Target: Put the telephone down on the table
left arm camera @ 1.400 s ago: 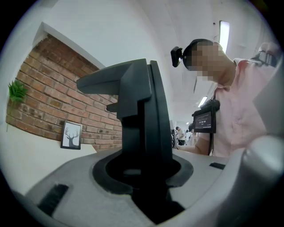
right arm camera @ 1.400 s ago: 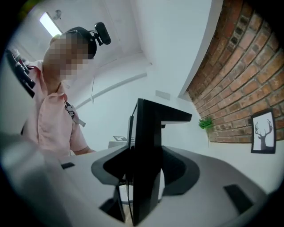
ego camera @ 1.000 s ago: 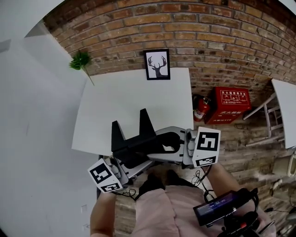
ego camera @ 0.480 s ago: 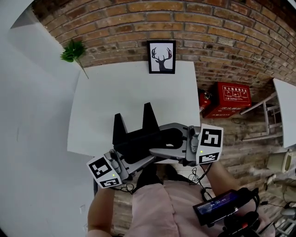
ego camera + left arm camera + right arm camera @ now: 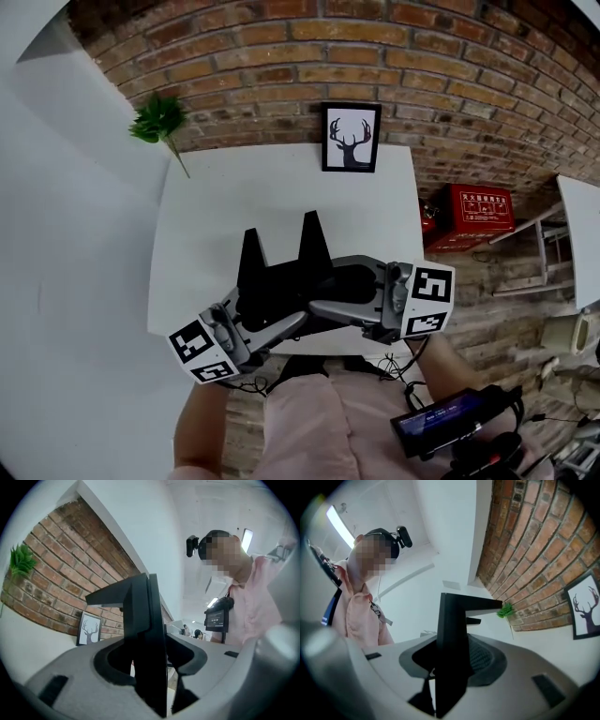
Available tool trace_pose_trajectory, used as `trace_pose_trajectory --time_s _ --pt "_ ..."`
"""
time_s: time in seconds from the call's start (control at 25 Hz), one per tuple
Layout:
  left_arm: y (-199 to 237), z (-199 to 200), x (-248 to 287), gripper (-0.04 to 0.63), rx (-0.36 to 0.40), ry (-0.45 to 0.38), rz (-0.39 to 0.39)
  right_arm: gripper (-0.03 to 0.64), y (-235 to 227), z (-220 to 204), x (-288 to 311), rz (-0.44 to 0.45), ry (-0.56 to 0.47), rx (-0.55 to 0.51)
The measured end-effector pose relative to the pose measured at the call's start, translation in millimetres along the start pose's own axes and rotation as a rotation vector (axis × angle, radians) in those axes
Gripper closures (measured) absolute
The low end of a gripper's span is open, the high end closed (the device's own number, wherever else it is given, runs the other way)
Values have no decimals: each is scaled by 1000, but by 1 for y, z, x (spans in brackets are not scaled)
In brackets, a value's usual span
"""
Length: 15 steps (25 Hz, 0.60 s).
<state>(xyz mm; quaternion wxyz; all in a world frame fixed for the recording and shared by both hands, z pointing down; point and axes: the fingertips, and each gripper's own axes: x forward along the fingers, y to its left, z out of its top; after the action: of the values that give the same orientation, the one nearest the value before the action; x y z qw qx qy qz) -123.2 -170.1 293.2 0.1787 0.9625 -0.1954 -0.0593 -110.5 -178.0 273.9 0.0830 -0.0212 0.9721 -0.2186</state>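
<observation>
**Telephone carried further in over the table**

We see the black telephone (image 5: 281, 277) held between both tongs, above the near part of the white table (image 5: 244, 187). A second ago it hung at the table's near edge. The left gripper (image 5: 272, 323) has it between its jaws, which have just been widening yet rest against it. The right gripper (image 5: 328, 298) clamps it from the other side, jaws partly apart. We cannot tell whether its base touches the tabletop.
</observation>
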Motion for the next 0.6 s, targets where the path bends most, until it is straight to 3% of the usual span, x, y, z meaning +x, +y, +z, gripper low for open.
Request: trace_pose_trajectory --time_s 0.24,0.32,0.44,0.6 --pt "28 27 -20 359 -85 -100 -1 454 -20 12 4 -25 -81 82" --pt "34 27 -22 357 -116 -105 0 454 -25 11 3 -36 -81 84" --pt "44 21 -24 407 -165 -111 -6 454 -32 5 4 -42 -83 107" --pt "54 12 -22 408 -181 -73 2 454 -44 -8 3 -59 -80 148"
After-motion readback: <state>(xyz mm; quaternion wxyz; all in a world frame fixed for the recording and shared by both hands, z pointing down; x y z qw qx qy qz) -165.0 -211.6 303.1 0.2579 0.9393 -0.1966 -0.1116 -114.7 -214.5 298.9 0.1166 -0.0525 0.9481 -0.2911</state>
